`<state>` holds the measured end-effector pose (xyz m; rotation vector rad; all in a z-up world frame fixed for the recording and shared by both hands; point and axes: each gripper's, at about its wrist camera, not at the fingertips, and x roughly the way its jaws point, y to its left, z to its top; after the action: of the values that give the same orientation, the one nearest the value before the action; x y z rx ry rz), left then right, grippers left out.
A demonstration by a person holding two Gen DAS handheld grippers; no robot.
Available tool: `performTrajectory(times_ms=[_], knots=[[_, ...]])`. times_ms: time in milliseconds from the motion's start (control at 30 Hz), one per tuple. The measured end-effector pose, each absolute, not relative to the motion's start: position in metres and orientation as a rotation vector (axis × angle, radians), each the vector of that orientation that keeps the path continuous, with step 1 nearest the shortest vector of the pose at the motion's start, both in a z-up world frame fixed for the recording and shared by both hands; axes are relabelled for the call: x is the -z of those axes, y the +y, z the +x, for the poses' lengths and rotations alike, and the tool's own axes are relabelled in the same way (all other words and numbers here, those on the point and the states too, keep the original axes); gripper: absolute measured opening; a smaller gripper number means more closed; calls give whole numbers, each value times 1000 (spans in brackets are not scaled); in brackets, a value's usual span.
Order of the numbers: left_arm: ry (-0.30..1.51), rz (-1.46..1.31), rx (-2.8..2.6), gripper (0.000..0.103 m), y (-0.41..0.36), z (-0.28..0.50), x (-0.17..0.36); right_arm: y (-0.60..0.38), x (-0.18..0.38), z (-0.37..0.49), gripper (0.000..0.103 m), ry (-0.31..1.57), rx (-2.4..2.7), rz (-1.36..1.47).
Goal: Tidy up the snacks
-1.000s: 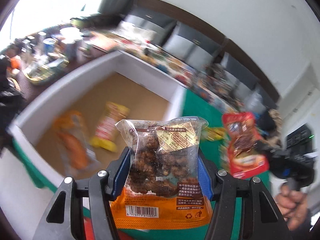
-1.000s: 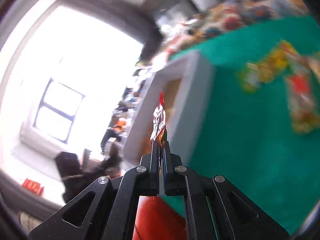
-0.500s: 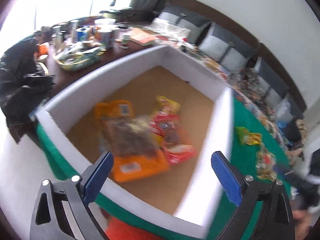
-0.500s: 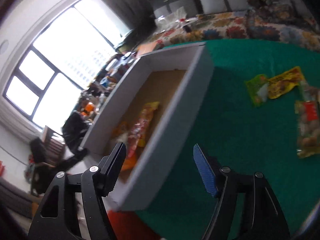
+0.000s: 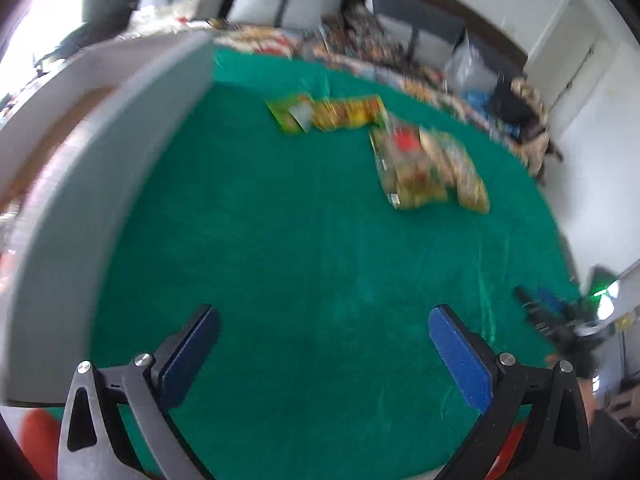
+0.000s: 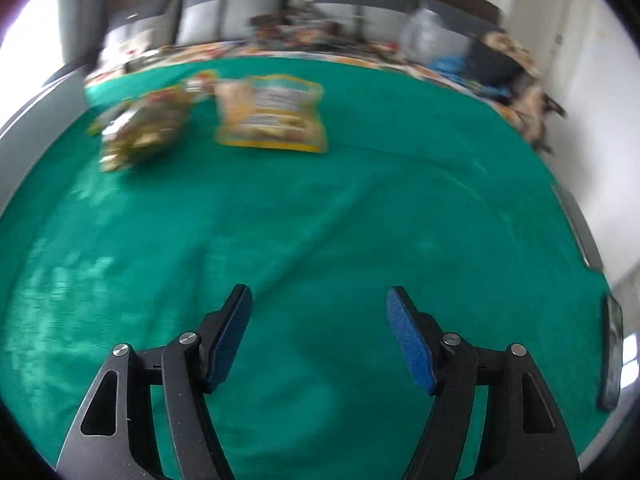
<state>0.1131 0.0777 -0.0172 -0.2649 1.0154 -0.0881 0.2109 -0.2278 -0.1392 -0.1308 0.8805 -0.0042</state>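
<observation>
With both hand-held grippers, left point(image 5: 324, 326) and right point(image 6: 319, 312), spread empty, best approach was low over the yellow packet point(image 6: 272, 112), pinching one edge.

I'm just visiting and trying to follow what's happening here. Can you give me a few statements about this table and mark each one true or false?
1. The left tool holds a snack packet. False: it is open, with only green cloth between its pads.
2. Snack packets lie on the green cloth. True: among them a yellow packet and a clear packet.
3. The right tool is shut. False: it is open and empty.
4. A white box stands at the left of the left tool's view. True.
5. The cloth is red. False: green.
</observation>
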Motion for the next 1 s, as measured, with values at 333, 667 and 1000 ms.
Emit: performTrajectory(times_ms=[333, 667, 1000], knots=[[1017, -68, -13, 101, 3, 167, 79, -295, 121, 207, 84, 889, 42, 9], [952, -32, -34, 103, 6, 175, 84, -295, 118, 202, 88, 894, 46, 18], [950, -34, -42, 103, 5, 174, 83, -295, 118, 201, 88, 895, 46, 18]])
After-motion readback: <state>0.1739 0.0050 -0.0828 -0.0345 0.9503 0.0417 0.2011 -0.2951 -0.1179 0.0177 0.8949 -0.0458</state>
